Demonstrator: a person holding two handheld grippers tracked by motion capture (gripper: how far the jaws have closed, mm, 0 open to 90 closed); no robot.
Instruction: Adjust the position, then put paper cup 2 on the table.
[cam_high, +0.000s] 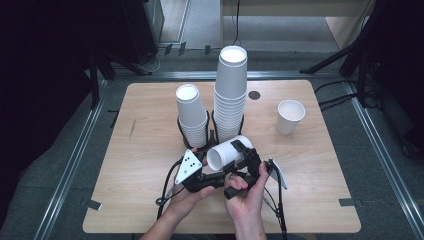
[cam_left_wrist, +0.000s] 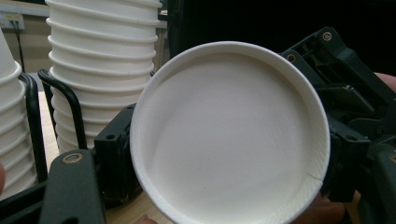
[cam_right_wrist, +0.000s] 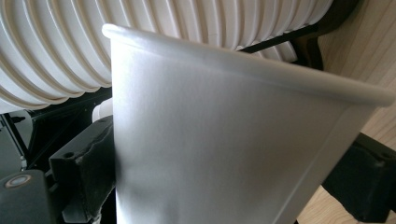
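Observation:
A white paper cup (cam_high: 226, 152) lies on its side in the air above the table's near middle. In the left gripper view its open mouth (cam_left_wrist: 229, 140) faces me. My left gripper (cam_high: 216, 168), under a grey three-cornered plate, has a jaw against each side of the rim and is shut on the cup. My right gripper (cam_high: 244, 153) comes from the right and clasps the narrower end. In the right gripper view the cup wall (cam_right_wrist: 210, 140) sits between the black pads (cam_right_wrist: 91, 175), which touch it.
Just behind the held cup, a tall stack of cups (cam_high: 231, 95) and a shorter stack (cam_high: 191, 116) stand in black wire holders (cam_high: 212, 131). One upright cup (cam_high: 290, 116) stands at the right. The wooden table (cam_high: 140, 190) has bare room left and front.

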